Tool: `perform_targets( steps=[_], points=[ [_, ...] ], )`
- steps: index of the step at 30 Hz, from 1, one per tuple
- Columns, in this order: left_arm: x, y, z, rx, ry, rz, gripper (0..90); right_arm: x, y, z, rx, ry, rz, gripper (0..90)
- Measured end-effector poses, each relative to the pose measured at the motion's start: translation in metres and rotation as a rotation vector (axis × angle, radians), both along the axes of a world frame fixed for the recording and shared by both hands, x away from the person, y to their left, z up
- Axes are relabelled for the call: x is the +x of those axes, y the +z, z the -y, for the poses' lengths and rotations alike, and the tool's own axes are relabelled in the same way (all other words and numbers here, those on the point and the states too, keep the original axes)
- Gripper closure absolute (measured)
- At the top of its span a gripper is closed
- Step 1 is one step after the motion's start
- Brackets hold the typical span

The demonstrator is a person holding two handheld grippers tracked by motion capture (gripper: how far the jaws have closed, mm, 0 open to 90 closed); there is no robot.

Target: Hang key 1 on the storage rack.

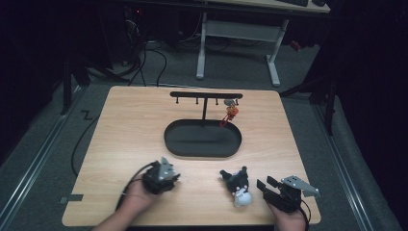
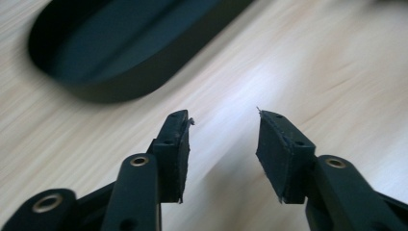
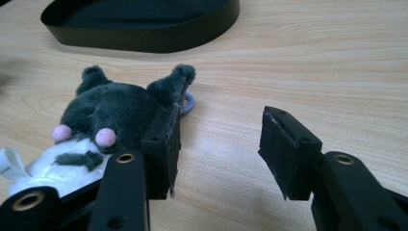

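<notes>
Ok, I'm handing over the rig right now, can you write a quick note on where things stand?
Left gripper: open, holding nothing, low over bare table in front of the black tray.
Right gripper: open, holding nothing, just right of the plush toy, not around it.
Plush toy: lies on the table near the front edge, a small ring at its ear.
Rack: stands in the tray; one small charm hangs near its right end, other pegs bare.
Done: one charm hung.
Left, probably: grab the toy by its ring and hang it.

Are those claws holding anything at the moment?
No. The left claw and the right claw are both open with nothing between them; the plush toy lies beside the right one.
</notes>
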State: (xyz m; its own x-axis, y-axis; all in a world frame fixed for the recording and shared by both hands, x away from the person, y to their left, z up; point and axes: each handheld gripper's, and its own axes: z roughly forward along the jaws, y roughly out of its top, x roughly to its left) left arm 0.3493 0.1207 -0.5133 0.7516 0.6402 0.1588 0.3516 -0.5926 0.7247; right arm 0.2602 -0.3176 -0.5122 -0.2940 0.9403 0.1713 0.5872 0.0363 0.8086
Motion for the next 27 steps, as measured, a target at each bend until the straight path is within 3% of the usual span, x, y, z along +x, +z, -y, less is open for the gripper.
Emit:
perform_targets(
  steps=[3,7,8,12,14,18,23,26,27],
  points=[
    [0.008,-0.001,-0.04,-0.008,0.08,-0.003,51.8,0.001,-0.001,-0.003,-0.026,0.007,-0.001,46.9],
    [0.006,-0.005,-0.077,-0.122,0.136,-0.024,51.4,0.002,-0.003,-0.007,-0.078,0.002,0.004,47.7],
    [0.006,-0.003,-0.081,-0.129,0.139,-0.03,51.0,0.002,-0.003,-0.009,-0.094,0.001,0.005,47.9],
    [0.007,0.003,-0.089,-0.168,0.137,-0.007,46.0,0.003,-0.002,-0.013,-0.147,-0.037,0.001,50.0],
    [0.009,0.001,-0.089,-0.151,0.139,0.006,44.8,0.004,-0.003,-0.016,-0.175,-0.056,-0.01,50.6],
    [0.013,-0.002,-0.089,-0.163,0.133,-0.012,43.6,0.008,-0.005,-0.023,-0.227,-0.089,-0.033,51.2],
    [0.015,-0.006,-0.087,-0.161,0.102,-0.017,42.0,0.016,0.005,-0.029,-0.263,-0.073,-0.101,48.4],
    [0.015,-0.005,-0.087,-0.161,0.1,-0.015,41.5,0.02,0.009,-0.032,-0.3,-0.051,-0.168,46.6],
    [0.013,-0.002,-0.088,-0.178,0.101,-0.002,41.6,0.022,0.01,-0.033,-0.318,-0.042,-0.193,46.4]
  ],
)
